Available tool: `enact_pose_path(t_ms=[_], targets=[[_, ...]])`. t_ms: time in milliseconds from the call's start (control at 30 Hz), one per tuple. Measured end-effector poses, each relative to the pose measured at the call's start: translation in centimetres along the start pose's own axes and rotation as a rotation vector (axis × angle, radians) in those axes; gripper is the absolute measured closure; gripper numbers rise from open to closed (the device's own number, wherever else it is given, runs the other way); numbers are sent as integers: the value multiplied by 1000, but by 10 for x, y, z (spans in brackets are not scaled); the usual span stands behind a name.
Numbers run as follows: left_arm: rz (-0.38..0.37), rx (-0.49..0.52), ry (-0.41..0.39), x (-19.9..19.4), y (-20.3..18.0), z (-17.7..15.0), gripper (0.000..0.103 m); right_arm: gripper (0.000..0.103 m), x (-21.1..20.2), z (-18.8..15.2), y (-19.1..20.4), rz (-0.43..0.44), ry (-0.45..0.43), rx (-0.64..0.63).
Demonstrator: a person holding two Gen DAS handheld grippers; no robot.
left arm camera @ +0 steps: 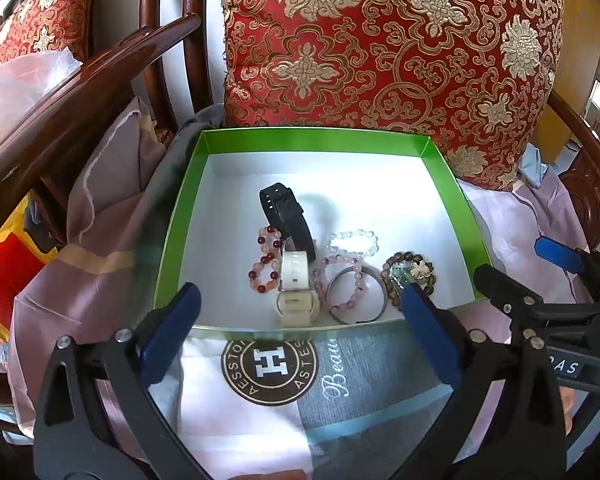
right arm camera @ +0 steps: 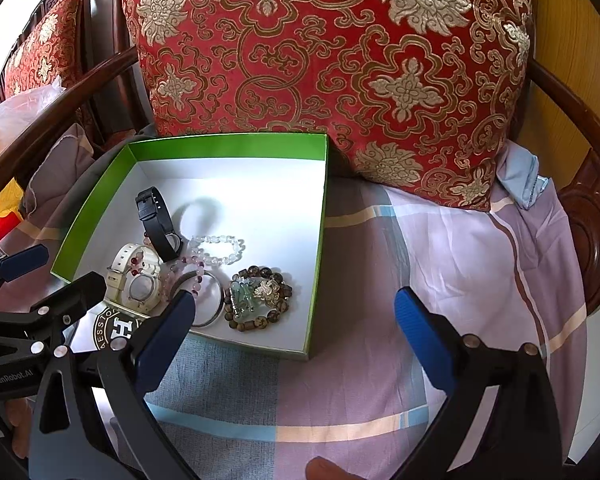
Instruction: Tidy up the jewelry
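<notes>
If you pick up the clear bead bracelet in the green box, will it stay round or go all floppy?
The clear bead bracelet would probably droop: it already lies in a squashed loop, so it looks strung on cord. Its smooth round beads might slip between the pads. It touches the pink bead bracelet, which may drag along.

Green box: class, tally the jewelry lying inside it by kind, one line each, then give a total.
Inside the green box:
Watches: 2 (black watch, white watch)
Bead bracelets: 4 (red-and-pink, clear, pink, brown with charms)
Metal bangle: 1
Total: 7
</notes>
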State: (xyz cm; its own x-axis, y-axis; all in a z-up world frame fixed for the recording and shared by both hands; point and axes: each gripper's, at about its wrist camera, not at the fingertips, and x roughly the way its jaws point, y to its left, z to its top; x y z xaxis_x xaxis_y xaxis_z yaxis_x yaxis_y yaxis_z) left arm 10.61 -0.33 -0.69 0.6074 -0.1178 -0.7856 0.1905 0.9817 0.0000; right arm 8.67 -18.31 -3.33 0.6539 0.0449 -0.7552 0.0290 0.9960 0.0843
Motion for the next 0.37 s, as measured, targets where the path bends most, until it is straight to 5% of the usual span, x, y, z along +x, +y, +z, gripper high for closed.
enact_pose_path(t_ms=[367], targets=[[8, 9, 0, 2, 0, 0, 2, 2, -6, 4, -15, -40, -56, 0]])
